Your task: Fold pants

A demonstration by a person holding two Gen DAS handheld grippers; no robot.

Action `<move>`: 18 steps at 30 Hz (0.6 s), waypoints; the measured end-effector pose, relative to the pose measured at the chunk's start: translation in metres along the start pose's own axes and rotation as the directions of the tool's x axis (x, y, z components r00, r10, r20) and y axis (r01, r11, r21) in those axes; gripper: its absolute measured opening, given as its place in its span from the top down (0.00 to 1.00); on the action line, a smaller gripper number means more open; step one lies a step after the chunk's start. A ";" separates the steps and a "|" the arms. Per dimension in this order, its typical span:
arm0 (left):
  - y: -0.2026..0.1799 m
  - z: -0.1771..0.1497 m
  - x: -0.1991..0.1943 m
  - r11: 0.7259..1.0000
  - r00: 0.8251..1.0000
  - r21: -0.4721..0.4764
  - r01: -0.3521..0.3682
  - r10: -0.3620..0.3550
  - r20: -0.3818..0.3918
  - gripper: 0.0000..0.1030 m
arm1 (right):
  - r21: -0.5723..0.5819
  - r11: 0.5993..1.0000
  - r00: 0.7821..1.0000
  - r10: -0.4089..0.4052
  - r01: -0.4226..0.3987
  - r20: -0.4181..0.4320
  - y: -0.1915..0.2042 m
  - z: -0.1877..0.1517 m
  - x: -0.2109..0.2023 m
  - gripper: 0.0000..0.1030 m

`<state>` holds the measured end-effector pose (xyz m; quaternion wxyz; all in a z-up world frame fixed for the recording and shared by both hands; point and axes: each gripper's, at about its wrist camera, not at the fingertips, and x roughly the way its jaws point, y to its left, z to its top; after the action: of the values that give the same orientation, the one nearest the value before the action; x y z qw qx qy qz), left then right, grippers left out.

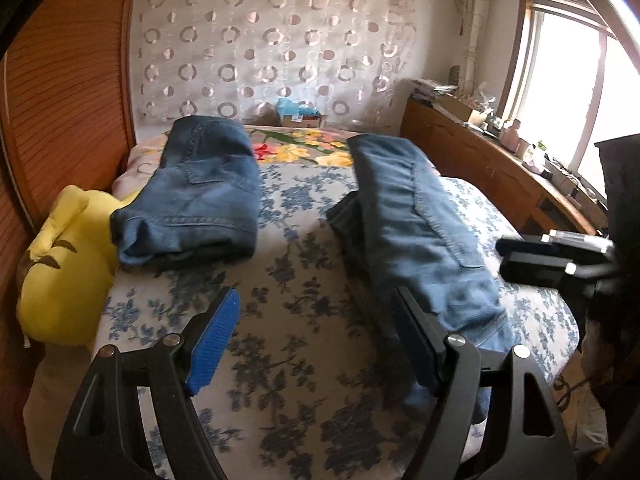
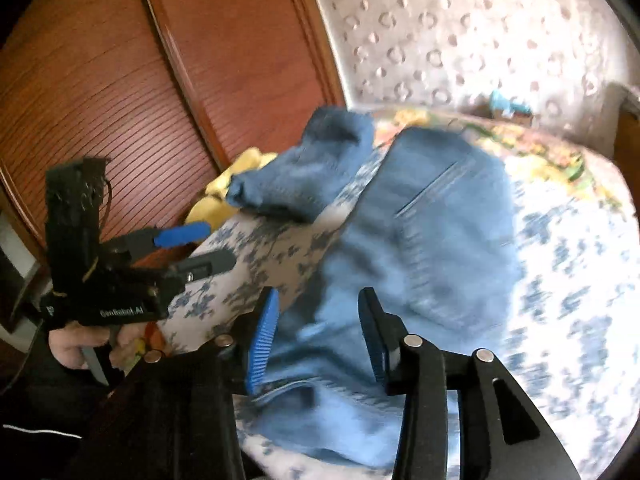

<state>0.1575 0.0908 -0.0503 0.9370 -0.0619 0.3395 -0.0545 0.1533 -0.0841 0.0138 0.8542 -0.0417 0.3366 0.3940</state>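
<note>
Flanking both released tools (image 1: 316, 340) (image 2: 320, 340): folded jeans (image 1: 192, 196), yellow plush (image 1: 60, 276), unfolded pants (image 1: 424, 232).

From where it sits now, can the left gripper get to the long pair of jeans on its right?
Probably yes. The left gripper is open with nothing in its jaws, the long jeans lie beside its right finger, and only bare floral bedspread lies between.

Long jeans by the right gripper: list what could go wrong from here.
1. The long jeans run down to the bed edge, their hem near it; a pull could drag them off.
2. The right gripper is open above the denim, holding nothing; closing could also pinch the floral bedspread.
3. The folded jeans lie close by, and a wide swing could undo them.
</note>
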 end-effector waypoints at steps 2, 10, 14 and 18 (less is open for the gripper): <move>-0.009 0.003 0.005 1.000 1.000 0.014 0.017 -0.017 -0.004 0.25 | -0.005 0.999 0.998 -0.045 0.045 0.031 -0.010 0.002 -0.013 0.51; -0.043 0.005 0.039 0.995 0.996 0.068 0.069 -0.064 -0.067 0.25 | 0.028 0.977 0.977 -0.212 0.211 0.031 -0.073 0.021 -0.004 0.51; -0.045 -0.004 0.059 0.995 0.990 0.067 0.068 -0.059 -0.126 0.25 | 0.066 0.985 0.987 -0.160 0.160 -0.002 -0.094 0.031 0.022 0.50; -0.045 -0.013 0.071 0.996 0.985 0.063 0.061 -0.050 -0.163 0.25 | 0.065 0.988 0.990 -0.138 0.140 -0.034 -0.100 0.040 0.048 0.36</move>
<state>0.2007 0.0355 -0.0984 0.9062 -0.0348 0.4101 -0.0970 0.2671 -0.1080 -0.0033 0.8754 -0.0422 0.3584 0.3215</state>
